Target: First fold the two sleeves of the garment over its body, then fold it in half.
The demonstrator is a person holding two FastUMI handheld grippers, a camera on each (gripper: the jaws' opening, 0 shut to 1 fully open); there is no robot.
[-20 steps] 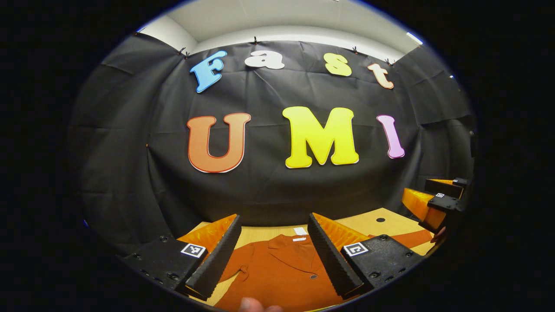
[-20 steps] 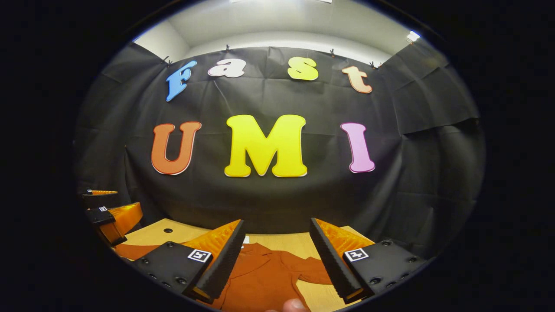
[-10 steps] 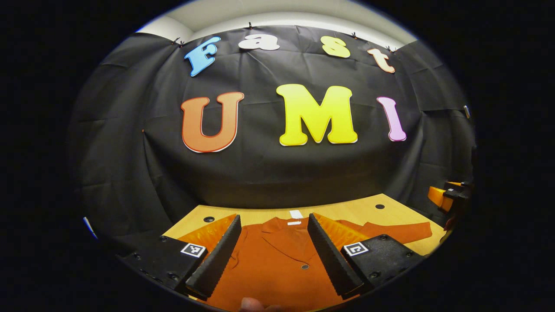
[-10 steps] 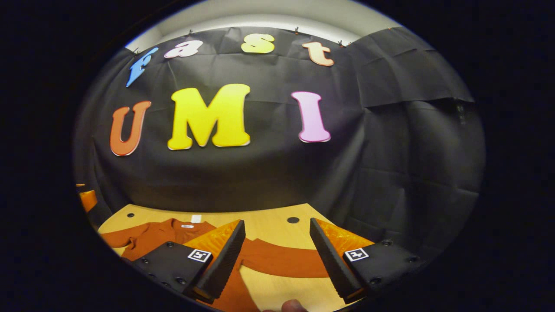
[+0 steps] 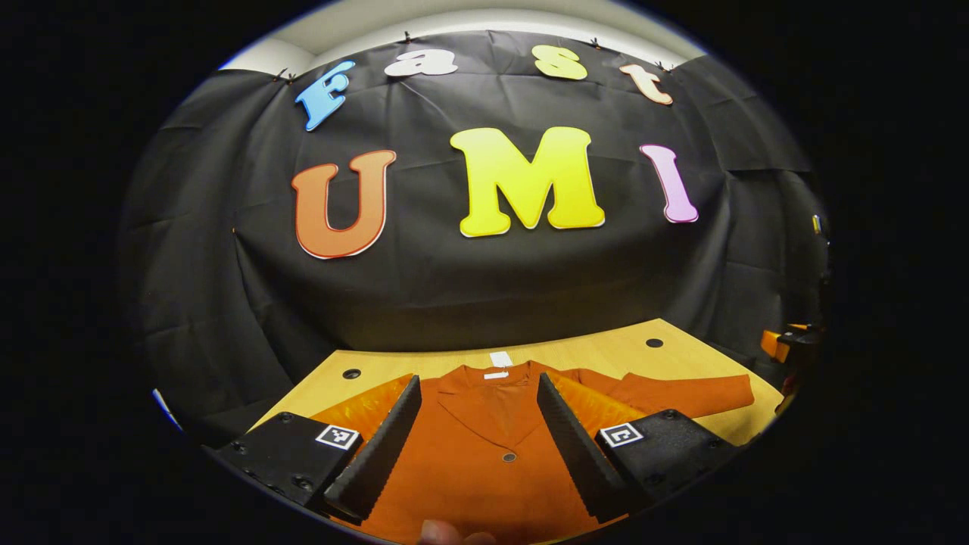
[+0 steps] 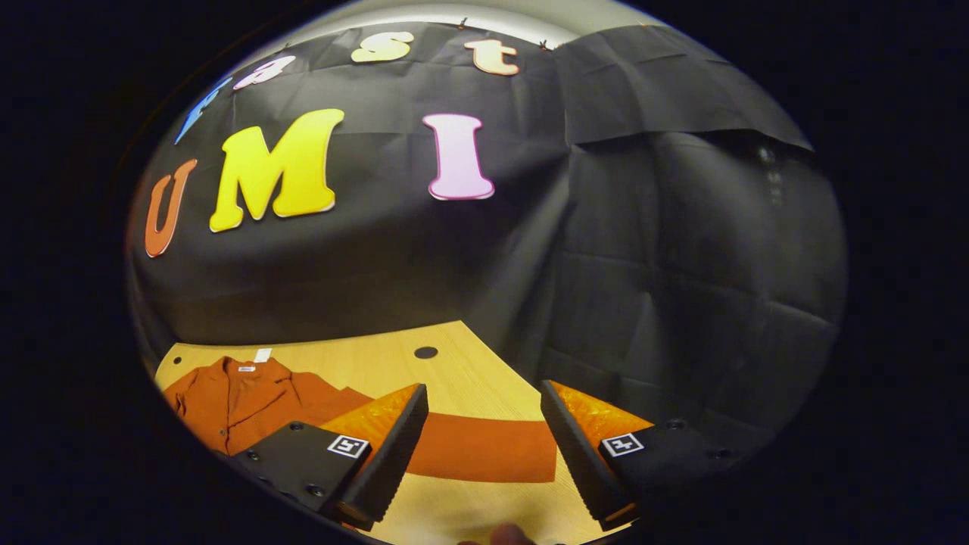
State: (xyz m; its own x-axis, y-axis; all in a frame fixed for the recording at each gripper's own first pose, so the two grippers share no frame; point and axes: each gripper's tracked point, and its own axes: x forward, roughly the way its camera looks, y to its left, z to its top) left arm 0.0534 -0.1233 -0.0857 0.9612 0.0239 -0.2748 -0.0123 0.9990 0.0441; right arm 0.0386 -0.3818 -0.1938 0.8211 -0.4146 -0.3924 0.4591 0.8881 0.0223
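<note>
The rust-orange garment lies flat on the wooden table, collar toward the booth's black wall and front side up, with a small white tag at the neck and a dark button on the chest. In my left gripper view its body sits straight ahead between the two fingers, and one sleeve runs out flat to the right, its cuff near the table's right edge. In my right gripper view the same sleeve stretches across the wood as a straight band, and the garment's body lies further off to the left, with the collar and tag visible.

My left gripper hangs above the chest of the garment with its fingers spread wide; cloth shows in the gap between them and I see nothing pinched. My right gripper has its fingers spread just as wide, one to each side of the sleeve's outer part; the cuff end lies just short of the right-hand finger. From here I cannot tell whether the fingertips touch the cloth or the table.

At the far right of my left gripper view, a bit of the other gripper peeks in beyond the cuff. The table has round dark holes near its back edge.
</note>
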